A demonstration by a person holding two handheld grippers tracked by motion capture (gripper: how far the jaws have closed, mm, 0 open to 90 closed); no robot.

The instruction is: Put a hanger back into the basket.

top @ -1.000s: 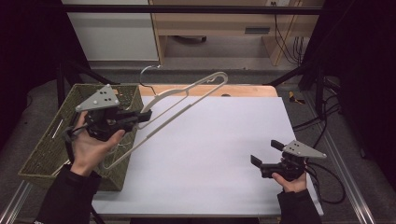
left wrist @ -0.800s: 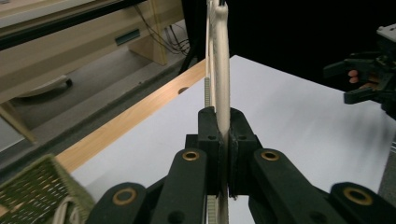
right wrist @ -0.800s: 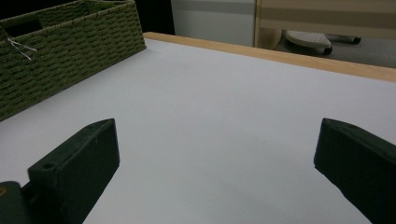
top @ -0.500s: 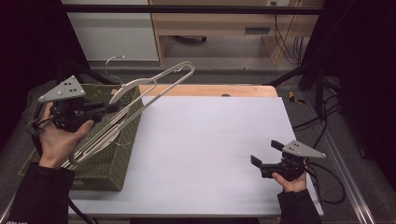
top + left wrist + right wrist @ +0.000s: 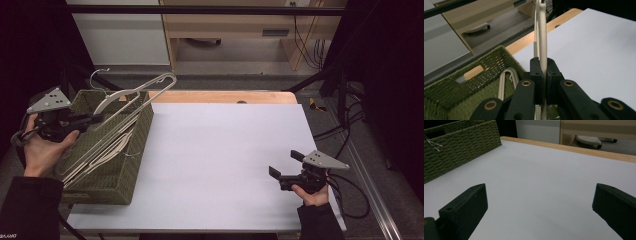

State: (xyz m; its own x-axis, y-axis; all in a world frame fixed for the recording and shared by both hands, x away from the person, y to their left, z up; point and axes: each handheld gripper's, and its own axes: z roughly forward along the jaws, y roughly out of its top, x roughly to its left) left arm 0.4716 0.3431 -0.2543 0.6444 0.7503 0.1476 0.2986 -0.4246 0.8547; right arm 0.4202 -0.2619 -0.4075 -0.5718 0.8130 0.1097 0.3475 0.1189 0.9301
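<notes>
A cream plastic hanger (image 5: 145, 90) with a wire hook slants up and to the right above a green woven basket (image 5: 143, 131) at the table's left edge. My left gripper (image 5: 96, 119) is shut on the hanger's lower bar, just over the basket's left rim. In the left gripper view the jaws pinch the hanger (image 5: 541, 32) at my left gripper's (image 5: 543, 68) tips, with the basket (image 5: 496, 53) below. More cream hangers (image 5: 102, 155) lie inside the basket. My right gripper (image 5: 281, 176) rests open near the table's front right, nothing between its jaws (image 5: 539, 212).
A white sheet (image 5: 225, 150) covers the tabletop, with a wooden strip (image 5: 220, 96) along the far edge. The basket's wall (image 5: 461, 142) shows far left in the right gripper view. Cables (image 5: 350, 190) trail off the right side.
My left hand has carried the hanger leftward and a little down, from over the table's left part to above the basket. The right hand has stayed put.
</notes>
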